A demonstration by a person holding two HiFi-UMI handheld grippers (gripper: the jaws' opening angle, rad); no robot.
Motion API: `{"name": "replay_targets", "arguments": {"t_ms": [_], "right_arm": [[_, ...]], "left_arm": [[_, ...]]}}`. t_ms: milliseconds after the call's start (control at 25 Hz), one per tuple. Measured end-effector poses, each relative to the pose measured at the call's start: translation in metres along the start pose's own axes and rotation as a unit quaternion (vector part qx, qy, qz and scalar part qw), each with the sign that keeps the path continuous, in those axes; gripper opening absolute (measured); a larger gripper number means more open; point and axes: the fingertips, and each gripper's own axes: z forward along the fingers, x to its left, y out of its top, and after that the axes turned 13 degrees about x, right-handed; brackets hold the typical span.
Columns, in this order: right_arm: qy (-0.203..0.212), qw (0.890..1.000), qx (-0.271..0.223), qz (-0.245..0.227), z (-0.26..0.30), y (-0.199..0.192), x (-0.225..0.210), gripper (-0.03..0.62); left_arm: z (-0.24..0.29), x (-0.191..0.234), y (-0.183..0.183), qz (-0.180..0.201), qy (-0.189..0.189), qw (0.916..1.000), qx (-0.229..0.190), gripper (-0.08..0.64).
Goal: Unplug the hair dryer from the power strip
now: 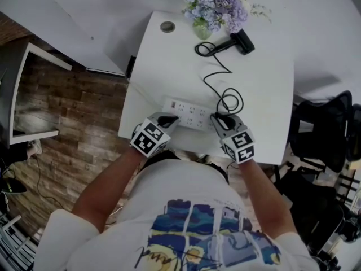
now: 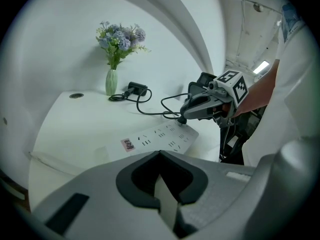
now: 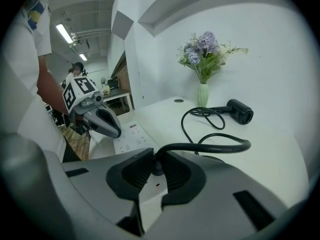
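Note:
A white power strip (image 1: 192, 114) lies near the front edge of the white table (image 1: 265, 95). The black hair dryer (image 1: 243, 42) rests at the back by the flowers. Its black cord (image 1: 217, 72) loops forward to a plug (image 3: 158, 165) in the strip's right end. My right gripper (image 1: 221, 121) is shut on that plug, one pad on each side. My left gripper (image 1: 171, 119) is shut, and its tips rest on the strip's left end (image 2: 155, 139). In the left gripper view the right gripper (image 2: 184, 118) stands over the far end of the strip.
A green vase of purple flowers (image 1: 217, 7) stands at the back of the table, and a round cable hole (image 1: 167, 26) is at the back left. A black office chair (image 1: 321, 134) is beside the table on the right. There is wood floor to the left.

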Motion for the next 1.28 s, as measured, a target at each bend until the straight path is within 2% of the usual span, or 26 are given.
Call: {"name": "replay_targets", "arguments": {"t_ms": [160,320,640,1280], "right_arm": [[-0.008,1.0,-0.01,-0.006,-0.005,0.003,0.001,0.054],[-0.012,0.999,-0.047,-0.022,-0.02,0.029,0.004,0.055],[0.011,0.996,-0.087,0.017,-0.039,0.057,0.008,0.057],[0.019,0.995,-0.098,0.025,-0.057,0.069,0.011,0.058]], "left_arm": [[-0.001,-0.003,0.002,0.006,0.004,0.9999,0.012,0.002],[-0.001,-0.002,0.002,0.007,0.006,0.9998,0.015,0.002],[-0.001,-0.003,0.002,-0.005,-0.001,1.0,0.004,0.002],[-0.001,-0.002,0.002,-0.003,-0.004,1.0,-0.002,0.002]]}}
